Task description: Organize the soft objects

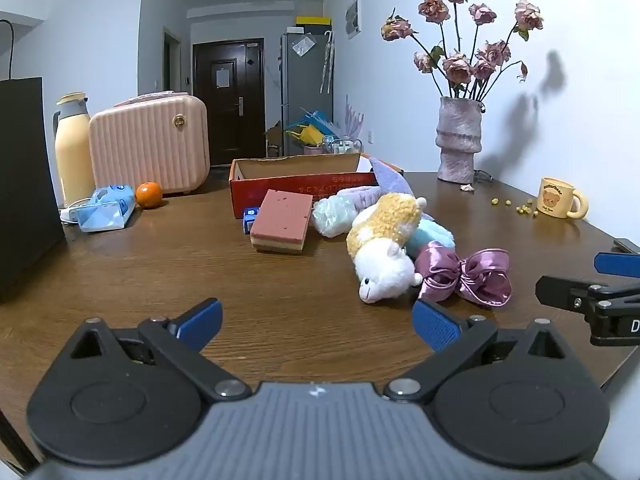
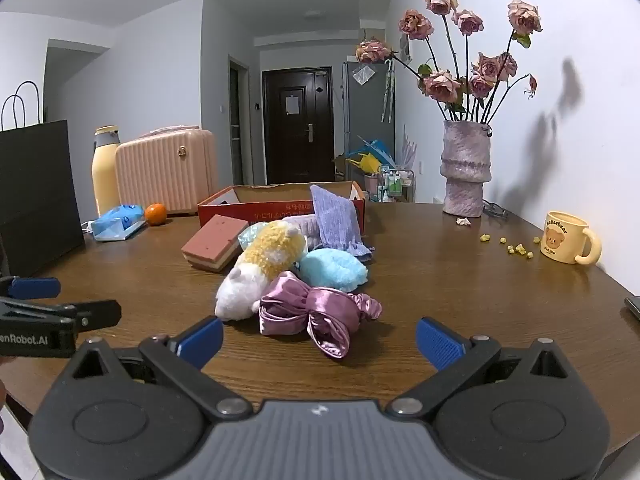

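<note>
2 grippers, left gripper (image 1: 318,326) and right gripper (image 2: 320,338), gape wide, empty; satin bow (image 2: 316,314) looks light, slippery; pinch its knot.

Glossy satin bow (image 2: 320,314), fuzzy plush toy (image 2: 260,272), matt cardboard box (image 2: 280,206) on grained wooden table (image 2: 440,280).

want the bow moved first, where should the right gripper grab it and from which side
Grip the purple satin bow at its narrow knot, straight from the near side with the open right gripper. The loops are puffy and slippery; the plush toy crowds its left.
</note>
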Demonstrator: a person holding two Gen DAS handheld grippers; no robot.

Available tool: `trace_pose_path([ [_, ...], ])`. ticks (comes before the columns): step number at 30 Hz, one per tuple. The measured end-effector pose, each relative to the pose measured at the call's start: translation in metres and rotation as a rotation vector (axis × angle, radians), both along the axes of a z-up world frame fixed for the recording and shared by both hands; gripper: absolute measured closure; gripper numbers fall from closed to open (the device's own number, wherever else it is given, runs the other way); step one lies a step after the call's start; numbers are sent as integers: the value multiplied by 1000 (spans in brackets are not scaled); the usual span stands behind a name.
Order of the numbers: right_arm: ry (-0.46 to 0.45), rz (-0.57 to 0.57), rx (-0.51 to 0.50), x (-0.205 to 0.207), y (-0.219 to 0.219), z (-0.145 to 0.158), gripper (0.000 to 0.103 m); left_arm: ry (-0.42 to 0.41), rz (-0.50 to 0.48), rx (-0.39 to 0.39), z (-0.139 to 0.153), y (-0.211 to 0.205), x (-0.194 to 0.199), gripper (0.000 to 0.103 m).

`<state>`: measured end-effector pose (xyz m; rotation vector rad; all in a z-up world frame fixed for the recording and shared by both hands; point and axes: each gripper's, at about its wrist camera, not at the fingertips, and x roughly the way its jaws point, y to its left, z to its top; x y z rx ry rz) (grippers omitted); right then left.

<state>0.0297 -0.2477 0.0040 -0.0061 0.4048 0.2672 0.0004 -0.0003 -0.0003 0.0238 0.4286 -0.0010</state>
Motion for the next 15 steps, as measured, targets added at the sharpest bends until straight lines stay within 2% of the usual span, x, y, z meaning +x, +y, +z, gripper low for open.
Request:
trace_pose_path([
  [15,10,10,-5,-3,1,2,0,0,7,-2,11,-8,-1,0],
])
